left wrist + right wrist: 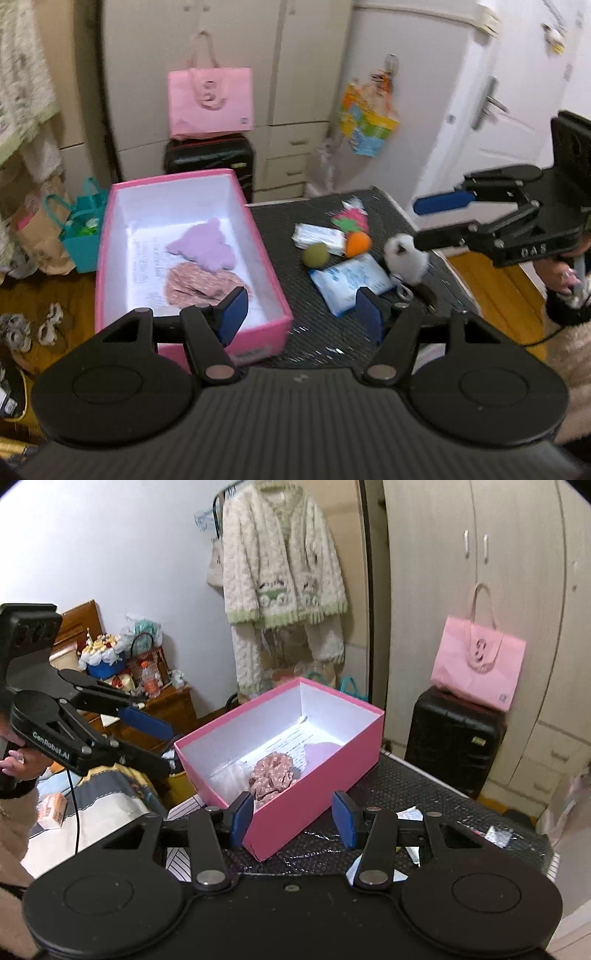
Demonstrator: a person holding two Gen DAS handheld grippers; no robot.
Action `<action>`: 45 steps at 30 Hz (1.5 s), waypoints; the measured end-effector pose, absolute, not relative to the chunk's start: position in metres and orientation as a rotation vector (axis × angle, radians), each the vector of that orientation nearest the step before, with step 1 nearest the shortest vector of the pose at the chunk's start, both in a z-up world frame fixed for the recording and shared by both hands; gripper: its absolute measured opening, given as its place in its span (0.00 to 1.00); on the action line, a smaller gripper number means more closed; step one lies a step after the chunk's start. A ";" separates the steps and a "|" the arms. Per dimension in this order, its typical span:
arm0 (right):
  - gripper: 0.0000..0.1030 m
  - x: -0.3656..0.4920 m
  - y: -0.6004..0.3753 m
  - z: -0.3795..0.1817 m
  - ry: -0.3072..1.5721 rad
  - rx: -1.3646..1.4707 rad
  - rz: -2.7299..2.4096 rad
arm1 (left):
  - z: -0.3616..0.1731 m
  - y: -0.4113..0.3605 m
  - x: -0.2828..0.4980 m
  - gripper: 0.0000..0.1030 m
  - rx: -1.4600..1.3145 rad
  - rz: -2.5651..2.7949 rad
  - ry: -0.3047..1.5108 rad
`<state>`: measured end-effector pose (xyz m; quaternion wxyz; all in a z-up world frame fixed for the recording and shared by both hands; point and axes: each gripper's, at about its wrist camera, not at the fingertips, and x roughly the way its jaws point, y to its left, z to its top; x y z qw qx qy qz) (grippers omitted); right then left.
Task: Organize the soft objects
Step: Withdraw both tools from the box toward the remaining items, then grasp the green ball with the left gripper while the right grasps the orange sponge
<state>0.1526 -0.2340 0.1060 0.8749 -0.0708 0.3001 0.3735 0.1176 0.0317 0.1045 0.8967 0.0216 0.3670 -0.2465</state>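
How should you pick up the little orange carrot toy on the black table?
Pinch the carrot toy across its plump orange middle, coming straight down from above. It lies flat on the black table, squeezed between the tissue pack and the pink strawberry toy, so only the top is clear.

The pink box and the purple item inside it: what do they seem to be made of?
Pink box: probably cardboard, with thin stiff walls, sharp folded corners and a smooth white lining. Purple item: seemingly plush or fleece fabric, with a matte, fuzzy surface and soft rounded edges.
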 end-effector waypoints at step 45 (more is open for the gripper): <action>0.51 0.268 -0.321 -0.029 0.748 -0.082 0.590 | -0.048 -0.138 0.224 0.58 0.159 -0.315 0.632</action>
